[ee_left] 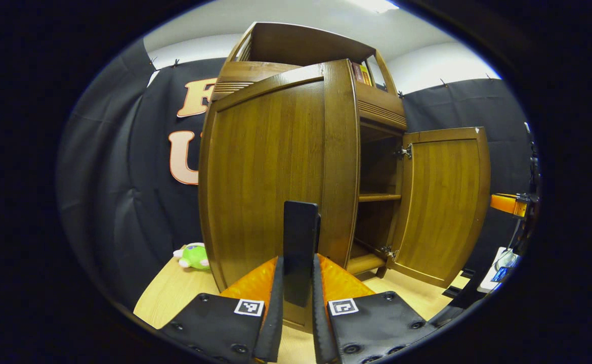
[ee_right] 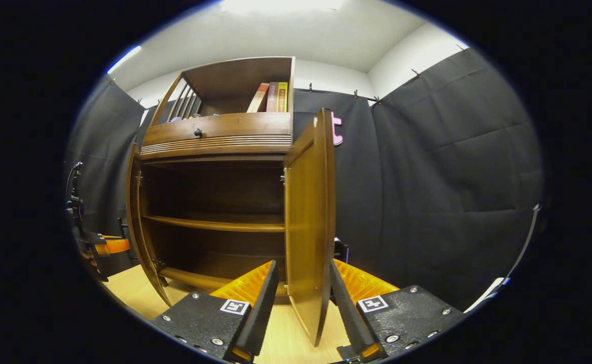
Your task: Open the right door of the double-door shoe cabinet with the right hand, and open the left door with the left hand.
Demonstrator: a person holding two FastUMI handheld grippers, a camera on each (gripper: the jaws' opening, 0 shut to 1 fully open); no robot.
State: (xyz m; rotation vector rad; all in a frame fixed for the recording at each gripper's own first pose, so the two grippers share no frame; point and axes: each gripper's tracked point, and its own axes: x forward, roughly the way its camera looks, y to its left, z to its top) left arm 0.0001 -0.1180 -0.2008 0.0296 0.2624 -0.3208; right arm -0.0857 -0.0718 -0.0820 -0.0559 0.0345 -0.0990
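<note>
While both doors of the shoe cabinet (ee_right: 215, 167) stand swung out, each is between a hand-held gripper's fingers. The left door (ee_left: 270, 177) fills the space directly ahead of the left hand-held gripper (ee_left: 298, 283), whose 2 fingers are pressed onto a flat black handle (ee_left: 300, 242) at the door's free edge. The right door (ee_right: 308, 227) stands edge-on between the fingers of the right hand-held gripper (ee_right: 303, 298); the fingers bracket its lower free edge with a slight gap on each side, so I cannot tell if they pinch it.

These look like stiff, solid wooden panels on metal hinges (ee_left: 405, 151): moderately heavy, not fragile, smooth-finished and likely slippery on bare faces. The handle or the free edge farthest from the hinges gives the most leverage, and any pull should follow the hinge arc.

Beyond the right fingers, 2 bare shelves (ee_right: 215, 222) show inside, with a drawer (ee_right: 217, 129) and books (ee_right: 273, 97) above. Left of the left fingers, a green plush toy (ee_left: 194, 256) lies on the pale floor (ee_left: 169, 293).
</note>
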